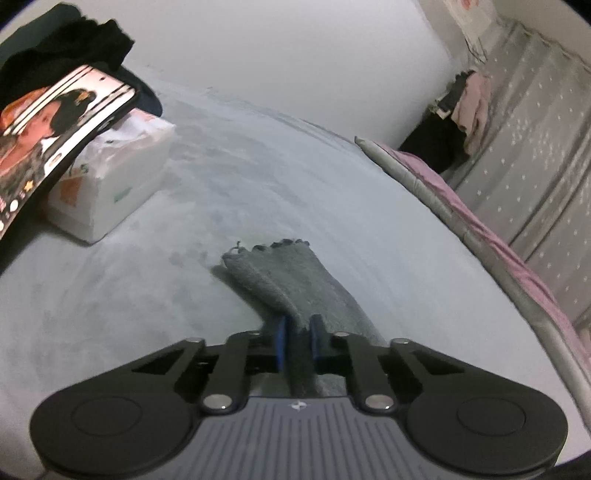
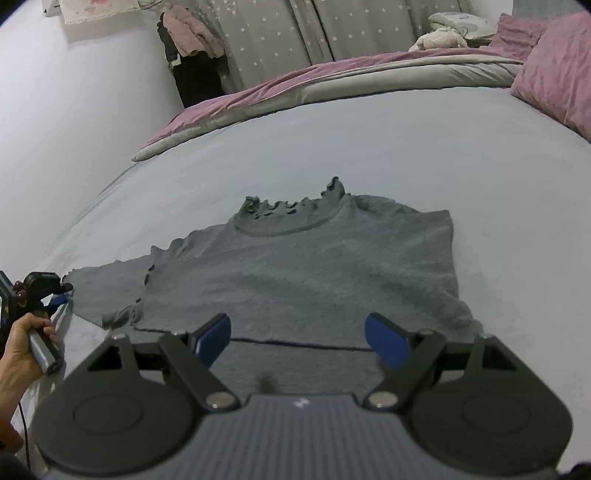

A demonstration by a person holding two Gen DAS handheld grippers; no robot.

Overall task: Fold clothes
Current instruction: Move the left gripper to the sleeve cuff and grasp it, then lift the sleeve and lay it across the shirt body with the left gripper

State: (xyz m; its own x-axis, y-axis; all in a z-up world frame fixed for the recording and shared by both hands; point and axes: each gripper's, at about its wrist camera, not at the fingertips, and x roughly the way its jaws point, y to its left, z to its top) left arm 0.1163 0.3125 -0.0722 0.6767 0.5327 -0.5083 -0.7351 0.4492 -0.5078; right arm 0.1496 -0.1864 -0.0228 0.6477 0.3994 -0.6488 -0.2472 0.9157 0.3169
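A grey knit sweater (image 2: 303, 273) with a frilled collar (image 2: 291, 214) lies flat on the pale bed sheet (image 2: 406, 147), collar away from me. Its left sleeve (image 1: 280, 273) stretches out across the sheet and ends in a frilled cuff. My left gripper (image 1: 299, 336) is shut on that sleeve, with the knit pinched between its blue pads. In the right wrist view the left gripper (image 2: 61, 295) sits at the sleeve's end, held by a hand (image 2: 22, 350). My right gripper (image 2: 301, 339) stands open just above the sweater's near hem, with nothing between its fingers.
A white tissue pack (image 1: 110, 184) with a lit phone (image 1: 55, 125) leaning on it stands at the left, dark clothes (image 1: 74, 44) behind. A pink and grey quilt (image 2: 295, 85) and a pink pillow (image 2: 554, 70) line the bed's far side, before star-print curtains (image 2: 295, 29).
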